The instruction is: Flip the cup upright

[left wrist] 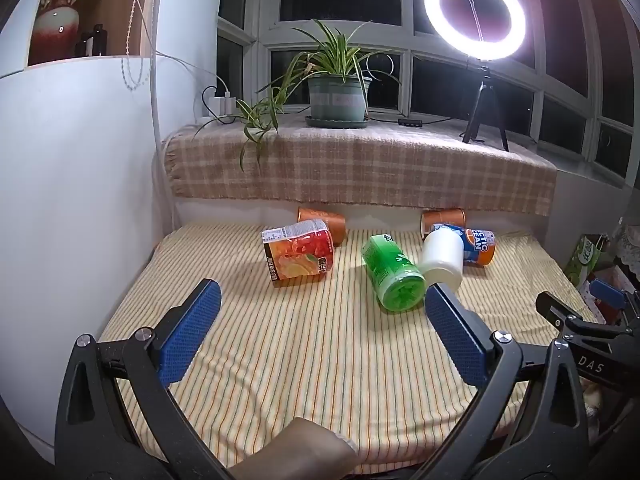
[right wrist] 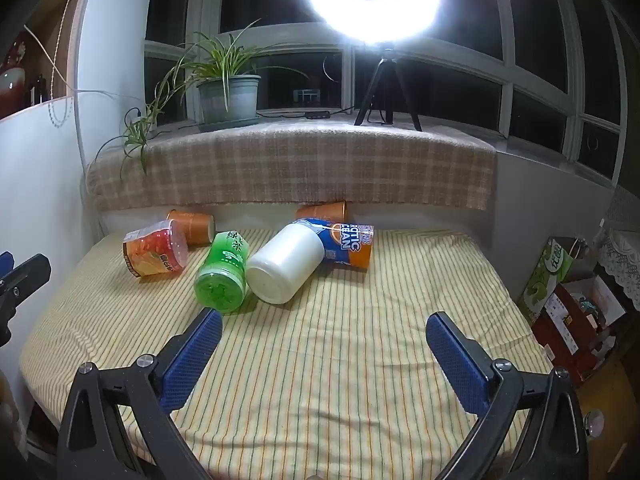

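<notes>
Nearest to me, my left gripper [left wrist: 320, 328] hangs over the striped cloth [left wrist: 304, 360] with its blue pads spread wide and nothing between them. My right gripper [right wrist: 324, 356] is the same: wide apart, holding nothing, low over the near part of the cloth.

Just beyond the fingertips lie the cups, all on their sides. The green cup [left wrist: 394, 274] lies with its closed base toward me, close ahead of the left gripper's right pad [left wrist: 452, 332]. Touching it on the right is the white cup [right wrist: 286, 264], also base toward me, and its far end leans against the blue cup [right wrist: 348, 242] with orange lettering. To the left, apart from the green one, the red cup [left wrist: 298, 254] with fruit print lies tilted. Behind these, against the white riser at the back, rest two orange cups, one left [left wrist: 322, 222] and one right [left wrist: 442, 218].

Above them a checked cloth [left wrist: 360, 164] hangs over the sill. On it stand a plant [left wrist: 338, 88] in a grey-green pot and a lit ring light [left wrist: 474, 12] on a tripod before dark windows.
</notes>
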Available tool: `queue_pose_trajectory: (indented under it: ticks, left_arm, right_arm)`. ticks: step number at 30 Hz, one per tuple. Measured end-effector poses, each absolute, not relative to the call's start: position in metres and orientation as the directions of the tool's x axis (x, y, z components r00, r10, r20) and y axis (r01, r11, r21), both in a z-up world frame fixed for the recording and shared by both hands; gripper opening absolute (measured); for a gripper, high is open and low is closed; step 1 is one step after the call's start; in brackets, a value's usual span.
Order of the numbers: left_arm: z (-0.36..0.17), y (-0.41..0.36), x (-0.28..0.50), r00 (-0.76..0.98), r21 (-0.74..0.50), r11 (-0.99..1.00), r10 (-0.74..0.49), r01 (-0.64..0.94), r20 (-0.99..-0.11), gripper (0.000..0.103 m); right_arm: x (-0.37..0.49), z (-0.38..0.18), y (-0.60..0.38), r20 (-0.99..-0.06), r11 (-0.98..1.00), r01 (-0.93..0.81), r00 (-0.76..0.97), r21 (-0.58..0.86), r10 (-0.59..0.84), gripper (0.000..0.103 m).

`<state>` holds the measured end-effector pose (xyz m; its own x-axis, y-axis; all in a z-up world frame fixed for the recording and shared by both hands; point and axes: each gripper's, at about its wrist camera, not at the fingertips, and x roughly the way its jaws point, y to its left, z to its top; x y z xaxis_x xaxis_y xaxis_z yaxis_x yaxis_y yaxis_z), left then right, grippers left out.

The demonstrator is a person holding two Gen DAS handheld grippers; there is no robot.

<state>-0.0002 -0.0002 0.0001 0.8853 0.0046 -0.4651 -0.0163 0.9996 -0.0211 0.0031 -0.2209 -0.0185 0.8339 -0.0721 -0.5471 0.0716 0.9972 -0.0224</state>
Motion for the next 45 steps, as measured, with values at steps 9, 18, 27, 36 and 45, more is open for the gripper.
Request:
queue_pose_trajectory:
  ticks: [9,18,27,36,45]
  left_arm:
    - [0.0003,0.0001,-0.0003,0.887,-0.029,0.999,0.001,-0.017,-0.461,0.103]
    - [0.0000,0.0003,-0.0002,0.888,-0.032,0.999,0.001,-0.018,-0.459,0.103]
    - [0.0001,0.0003,-0.0004,0.889,-0.032,0.999,0.001,-0.017,-0.458,0.103]
    - [0.0001,0.0000,-0.0007,0.890,-0.030,0.999,0.002,-0.017,-0.456,0.103]
    - [0.0001,-0.0001,-0.0009,0.890,-0.030,0.999,0.001,-0.017,-0.456,0.103]
  right_arm:
    - [0.0044,-0.0203,-0.2210,-0.549,0.997,0.071,0.833,-0.023,-0.072,0.103]
    - [0.0072,-0.0216,-0.2215,-0.548,0.997,0.069,0.833,-0.020,-0.069,0.103]
    - [0.0055,-0.0198,-0.2209,-0.549,0.997,0.069,0.833,-0.021,-0.070,0.103]
    - [0.0052,-0.0192,-0.2208,-0.551,0.997,0.069,0.832,-0.019,-0.068,0.103]
    - [0.0051,-0.0197,-0.2200,-0.548,0.997,0.068,0.834,-0.022,-0.069,0.103]
